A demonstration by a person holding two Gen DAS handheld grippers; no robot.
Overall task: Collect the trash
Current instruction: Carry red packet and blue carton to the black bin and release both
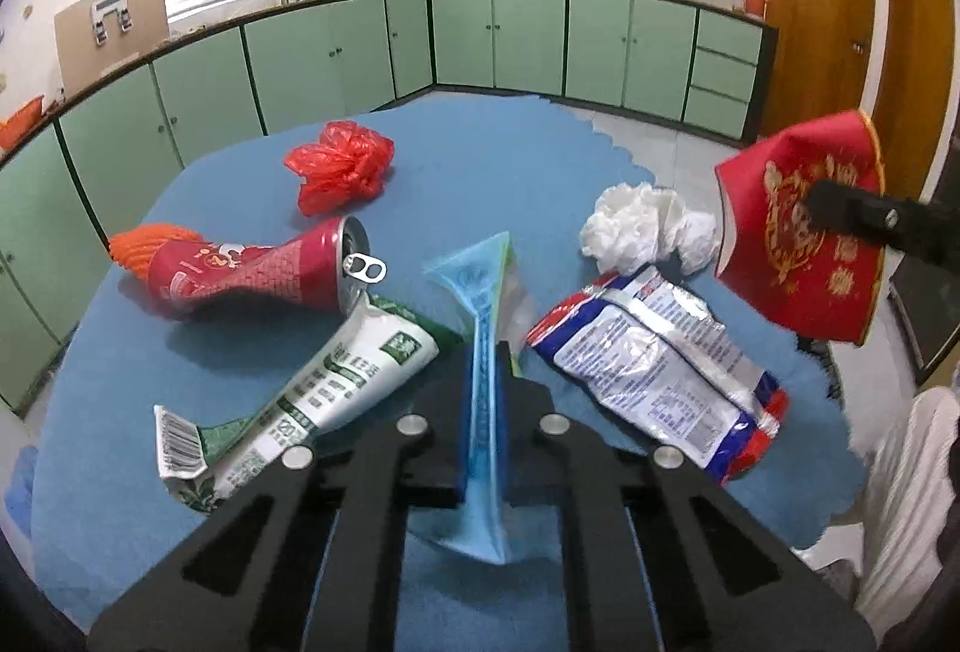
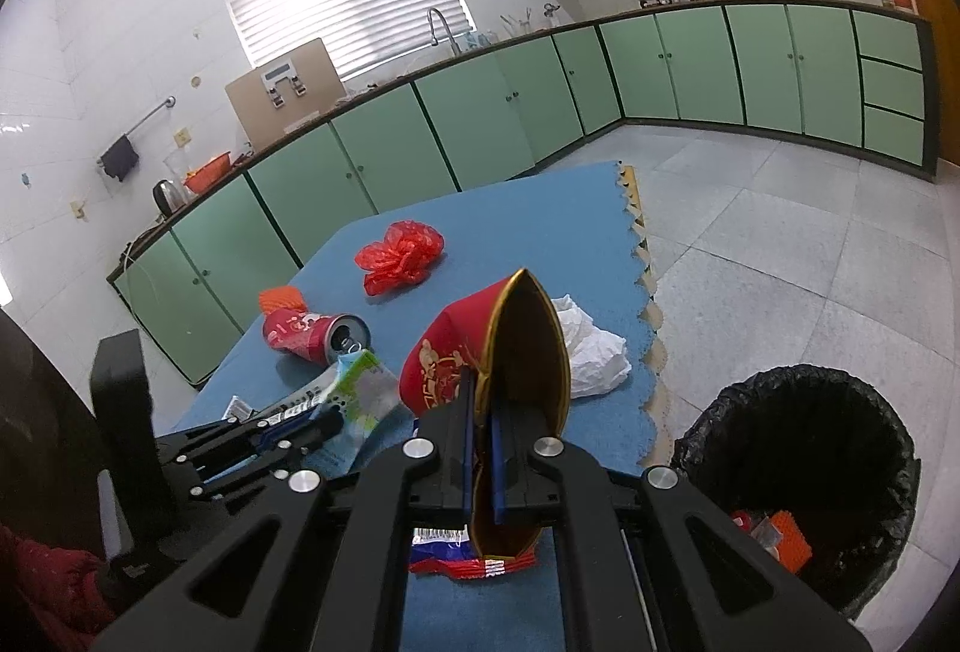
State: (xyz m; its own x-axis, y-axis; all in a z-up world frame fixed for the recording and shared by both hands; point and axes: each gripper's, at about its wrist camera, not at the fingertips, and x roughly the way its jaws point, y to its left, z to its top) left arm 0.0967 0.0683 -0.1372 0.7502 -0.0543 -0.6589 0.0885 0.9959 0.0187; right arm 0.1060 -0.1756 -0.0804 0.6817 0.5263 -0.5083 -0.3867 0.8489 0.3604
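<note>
Left gripper (image 1: 483, 352): tilted down over the blue mat (image 1: 120, 442), jaws pinched tight on a thin translucent blue plastic wrapper (image 1: 480, 292); the wrapper runs up between the pads and fans out beyond the tips, with another flared end hanging behind them.

Right gripper (image 2: 480, 400): also tilted down, jaws clamped on the edge of a red and gold paper cup (image 2: 510, 352), which is squashed flat and held off the mat, its open gold inside facing the camera.

Right gripper from the left wrist view: one black finger (image 1: 852, 211) lies across the cup's printed side (image 1: 798, 244), at the mat's right edge.

Left gripper from the right wrist view: it reaches in low from the left (image 2: 324, 421), over the mat's near-left part.

Crushed red can (image 1: 258, 268): lying on its side on the mat's left part, open top and pull tab facing the middle.

Green and white carton (image 1: 312, 388): flattened, on the mat just below the can, its top touching the can's mouth.

Red plastic bag (image 1: 342, 166): crumpled, at the mat's far side.

White tissue (image 1: 642, 226): wadded, on the mat's right part, beside the held cup.

Blue and white snack packet (image 1: 654, 370): lying on the mat's near-right part, below the tissue.

Orange mesh (image 1: 141, 244): on the mat's left edge, touching the can's base.

Bin (image 2: 804, 478): black-lined, on the floor just off the mat's right edge, some scraps inside.
</note>
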